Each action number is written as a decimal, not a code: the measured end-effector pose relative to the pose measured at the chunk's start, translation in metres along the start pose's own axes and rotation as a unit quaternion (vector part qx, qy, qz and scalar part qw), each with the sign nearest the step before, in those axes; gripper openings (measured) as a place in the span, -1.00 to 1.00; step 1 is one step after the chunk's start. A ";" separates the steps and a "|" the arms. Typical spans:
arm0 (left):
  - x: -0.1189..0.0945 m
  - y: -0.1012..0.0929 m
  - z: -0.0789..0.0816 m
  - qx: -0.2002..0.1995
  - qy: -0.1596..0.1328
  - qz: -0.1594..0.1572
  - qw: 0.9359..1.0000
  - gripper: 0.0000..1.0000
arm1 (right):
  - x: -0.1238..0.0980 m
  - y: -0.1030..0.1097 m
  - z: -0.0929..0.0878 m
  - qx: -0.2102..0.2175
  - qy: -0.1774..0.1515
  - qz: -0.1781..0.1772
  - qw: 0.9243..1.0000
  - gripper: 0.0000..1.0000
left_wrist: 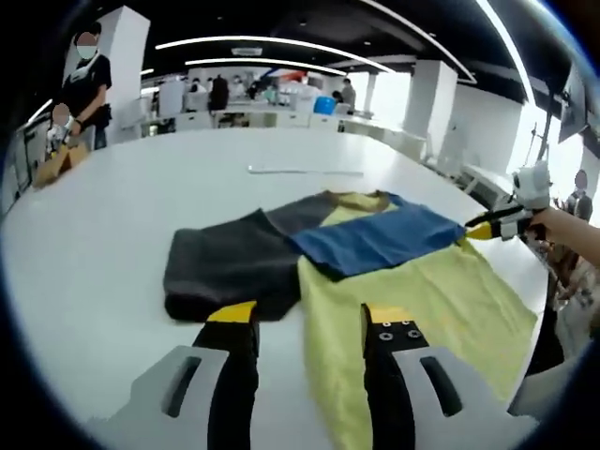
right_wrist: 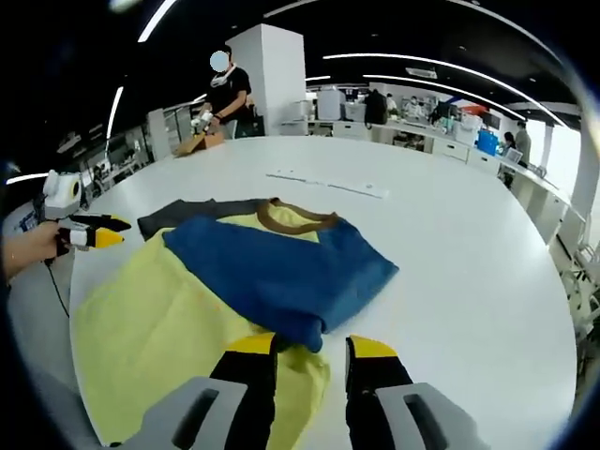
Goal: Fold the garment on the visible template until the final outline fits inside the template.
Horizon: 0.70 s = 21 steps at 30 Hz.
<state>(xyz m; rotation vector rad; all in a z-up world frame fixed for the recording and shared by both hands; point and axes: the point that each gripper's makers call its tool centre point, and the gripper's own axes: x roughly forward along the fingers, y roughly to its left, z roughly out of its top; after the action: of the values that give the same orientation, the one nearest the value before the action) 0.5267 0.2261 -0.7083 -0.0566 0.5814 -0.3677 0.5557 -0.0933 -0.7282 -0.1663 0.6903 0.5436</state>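
In the left gripper view, the left claw (left_wrist: 307,323) rises from the bottom of the frame with its yellow-tipped jaws set wide apart and nothing between them, hovering over the near edge of the garment (left_wrist: 375,281). The garment lies flat on the white worktop (left_wrist: 112,225) in the middle of the frame: a dark grey sleeve reaches to the left, a blue sleeve is folded across the middle, and the yellow body spreads toward the lower right. At the right edge the right claw (left_wrist: 483,228), held in a hand, sits at the tip of the blue sleeve; whether it grips the cloth cannot be told here. A person (left_wrist: 86,89) stands at the upper left.

In the right gripper view, the right claw (right_wrist: 310,349) stands at the bottom centre, jaws apart, the garment's (right_wrist: 272,267) blue fold just ahead of them and yellow cloth between and beneath. The left claw (right_wrist: 94,232) appears at the left edge, beside the yellow body. A thin white strip (right_wrist: 328,184) lies on the worktop (right_wrist: 469,281) beyond the collar.
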 end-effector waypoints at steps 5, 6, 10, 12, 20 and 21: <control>0.014 0.001 -0.006 -0.009 0.017 0.007 1.000 -0.41 | 0.005 -0.003 -0.006 -0.004 0.005 -0.011 1.000 -0.74; 0.017 0.002 -0.008 -0.008 0.022 0.011 1.000 -0.42 | 0.006 -0.004 -0.005 -0.002 0.001 -0.014 1.000 -0.78; 0.025 0.005 -0.013 -0.025 0.035 0.016 0.999 -0.55 | 0.008 -0.004 -0.006 0.002 -0.002 -0.019 1.000 -0.90; 0.032 0.007 -0.016 -0.028 0.043 0.018 0.999 -0.57 | 0.012 -0.004 -0.008 0.017 -0.001 -0.022 1.000 -0.94; 0.045 0.012 -0.017 -0.037 0.049 0.038 0.997 -0.79 | 0.016 -0.008 -0.015 0.043 0.010 -0.048 0.998 -1.00; 0.046 0.012 -0.016 -0.042 0.046 0.038 0.997 -0.83 | 0.017 -0.009 -0.016 0.044 0.012 -0.048 0.998 -1.00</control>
<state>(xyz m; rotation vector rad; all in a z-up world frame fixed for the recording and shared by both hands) 0.5569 0.2215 -0.7480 -0.0981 0.6887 -0.2724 0.5621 -0.0990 -0.7513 -0.1226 0.7256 0.4189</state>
